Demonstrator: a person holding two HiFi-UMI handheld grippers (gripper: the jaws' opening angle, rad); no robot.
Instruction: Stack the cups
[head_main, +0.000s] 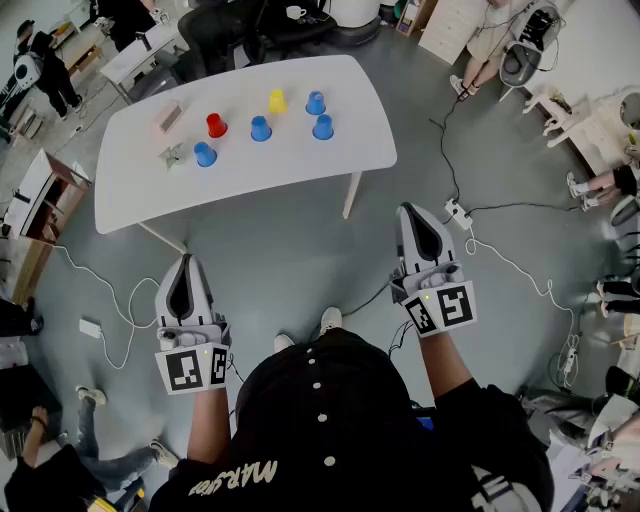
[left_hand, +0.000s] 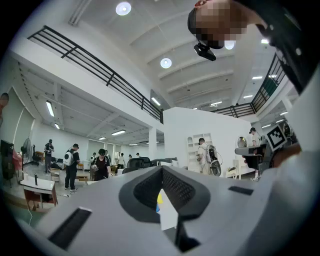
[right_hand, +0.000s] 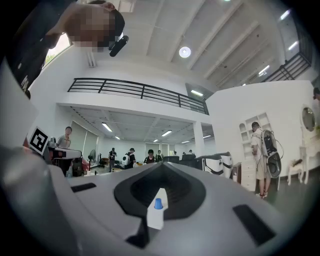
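The left tool (head_main: 184, 262) and right tool (head_main: 408, 212) are moulded in grey with black inner linings; a black-and-white marker cube (head_main: 192, 368) is fixed behind each. A black cap (head_main: 318, 400), a white-lettered black top (head_main: 225, 478) and white shoes (head_main: 330, 320) are worn.

A white, round-cornered table (head_main: 300, 175) fills the upper middle of the head view, above a plain grey floor (head_main: 290, 265). Six small plastic cups stand on it:

- **Red:** the red cup (head_main: 216, 125), left of centre.
- **Yellow:** the yellow cup (head_main: 277, 101), at the top.
- **Blue:** the upper-right blue cup (head_main: 315, 103), the lower-right blue cup (head_main: 322, 127), the middle blue cup (head_main: 260, 128) and the lower-left blue cup (head_main: 205, 154).

A pale pink block (head_main: 170, 117) lies at the tabletop's upper left.

The left gripper (head_main: 185, 262) and right gripper (head_main: 409, 210) have light grey shells with black recesses. Each carries a cube patterned in black-and-white squares.

At the bottom, the person's black top (head_main: 330, 440) shows white round studs and white lettering. The shoes (head_main: 330, 320) are white.
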